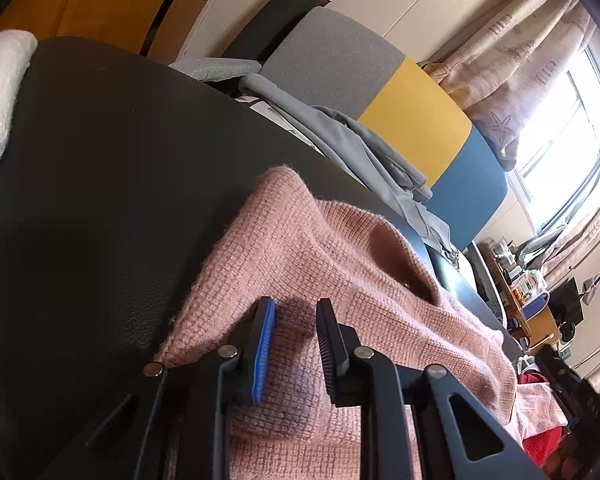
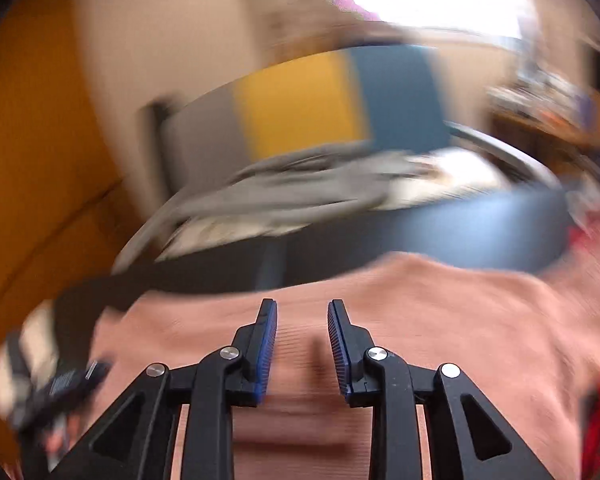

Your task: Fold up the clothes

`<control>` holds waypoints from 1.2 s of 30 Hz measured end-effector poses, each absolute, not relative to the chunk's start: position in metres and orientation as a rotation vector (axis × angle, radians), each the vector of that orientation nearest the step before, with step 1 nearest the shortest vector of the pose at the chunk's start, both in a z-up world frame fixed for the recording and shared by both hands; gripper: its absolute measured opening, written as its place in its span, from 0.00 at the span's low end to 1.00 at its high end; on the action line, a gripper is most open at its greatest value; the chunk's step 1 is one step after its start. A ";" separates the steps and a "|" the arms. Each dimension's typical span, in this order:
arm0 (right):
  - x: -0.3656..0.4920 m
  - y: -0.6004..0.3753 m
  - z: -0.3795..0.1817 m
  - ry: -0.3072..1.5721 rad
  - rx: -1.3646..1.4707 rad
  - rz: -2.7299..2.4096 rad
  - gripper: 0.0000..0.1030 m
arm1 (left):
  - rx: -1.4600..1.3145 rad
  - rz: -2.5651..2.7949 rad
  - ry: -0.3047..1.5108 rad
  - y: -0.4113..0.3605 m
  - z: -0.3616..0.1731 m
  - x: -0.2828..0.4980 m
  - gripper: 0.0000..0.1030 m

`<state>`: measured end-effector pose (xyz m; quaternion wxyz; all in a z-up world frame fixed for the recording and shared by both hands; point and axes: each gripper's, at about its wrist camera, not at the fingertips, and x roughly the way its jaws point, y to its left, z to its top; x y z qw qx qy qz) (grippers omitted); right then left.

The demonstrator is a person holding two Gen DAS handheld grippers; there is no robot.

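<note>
While the pink knit sweater (image 1: 320, 280) lies rumpled on the black table (image 1: 100, 160), with one corner standing up in a peak, the main risk is a crooked fold: that raised flap is unsupported and could flop either way, leaving edges misaligned.

The left gripper (image 1: 296, 344) sits low over the knit, angled downward, its jaws part-way apart. A bulge of fabric lies in the gap, but whether the pads actually press on it cannot be told from this view. A loose hold there would let the knit slide out under any pull.

The right gripper (image 2: 302, 344) hangs above the same sweater (image 2: 420, 320), also tilted down, jaws apart with nothing between them. The right wrist view is heavily smeared, so the exact contact point is uncertain.

Second risk: loose-knit yarn may snag on the ribbed pads. A grey garment (image 1: 360, 148) lies at the table's far edge, and a folded white piece (image 1: 0, 92) sits at the far left, well apart.
</note>
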<state>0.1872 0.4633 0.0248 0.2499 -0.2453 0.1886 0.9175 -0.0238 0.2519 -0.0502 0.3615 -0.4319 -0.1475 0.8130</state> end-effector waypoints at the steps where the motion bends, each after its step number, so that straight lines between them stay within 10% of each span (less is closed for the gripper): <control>1: 0.166 0.451 0.021 0.494 -0.732 2.579 0.24 | -1.113 2.090 -0.388 0.251 -0.051 -0.024 0.20; 7: 0.067 0.418 -0.032 0.265 -1.105 2.678 0.23 | -1.117 2.105 -0.387 0.251 -0.053 -0.025 0.14; 10: 0.073 0.441 -0.031 0.281 -1.061 2.594 0.00 | -1.116 2.110 -0.380 0.252 -0.054 -0.025 0.14; 29: 0.213 0.549 -0.021 0.699 -0.860 2.302 0.00 | -1.111 2.109 -0.370 0.253 -0.053 -0.027 0.14; 36: 0.216 0.509 -0.001 0.591 -0.831 2.455 0.09 | -1.111 2.111 -0.362 0.254 -0.053 -0.027 0.14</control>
